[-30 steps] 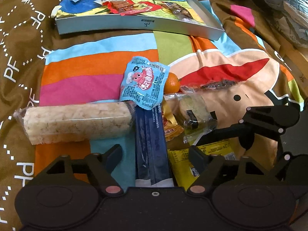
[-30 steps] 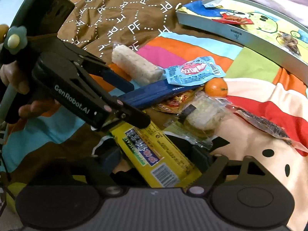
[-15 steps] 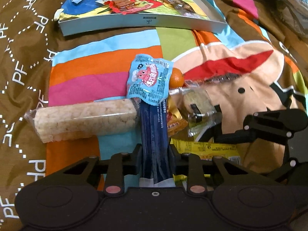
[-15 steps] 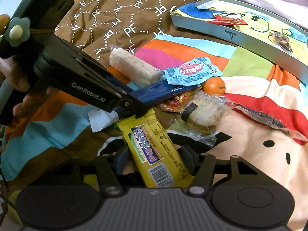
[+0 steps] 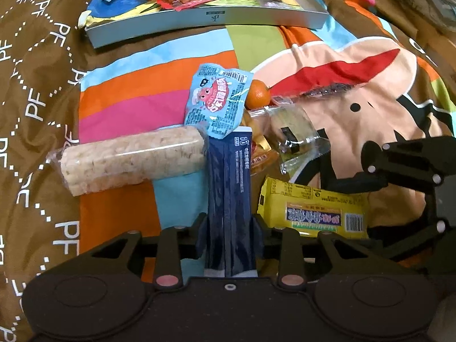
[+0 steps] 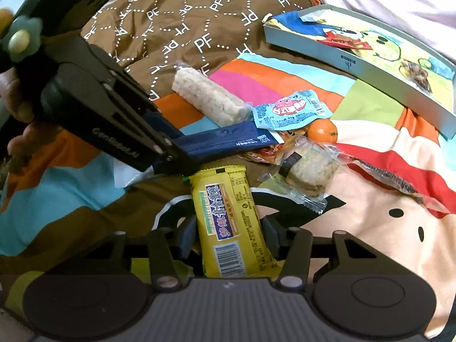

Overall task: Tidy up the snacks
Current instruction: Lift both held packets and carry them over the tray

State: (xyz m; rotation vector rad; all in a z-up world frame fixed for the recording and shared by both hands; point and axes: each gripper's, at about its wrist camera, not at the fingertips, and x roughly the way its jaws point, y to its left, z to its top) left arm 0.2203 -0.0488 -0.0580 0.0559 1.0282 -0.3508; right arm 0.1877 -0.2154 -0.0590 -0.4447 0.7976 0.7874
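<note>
My left hand-held gripper (image 5: 229, 238) has its jaws narrow around the near end of the dark blue packet (image 5: 229, 188), the pads against its sides, though they are easing apart a little. My right hand-held gripper (image 6: 229, 235) straddles the yellow snack bar (image 6: 230, 219); its jaws are closing, and I see a gap beside each pad, so I judge it not yet gripped.

To do this well, I should firm up the left grip before lifting, since the blue packet's far end lies under the light-blue sachet (image 5: 216, 99) and would drag it along. A slow pull toward me should free it. On the right, I want the pads square on the bar's long edges, not crushing it. Just beyond lie the clear-wrapped biscuit (image 6: 309, 171), the small orange (image 6: 323, 132) and the rice cracker roll (image 5: 131, 159), all on the patterned bed cover (image 5: 128, 105). The grey tray (image 6: 356, 62), well beyond, already holding a few snacks, is where I judge these belong.

Against a second ago: both sets of jaws stood wide then, the left clear of the blue packet on either side. The yellow bar lay angled away to the left; now it runs nearly straight between my right fingers.
</note>
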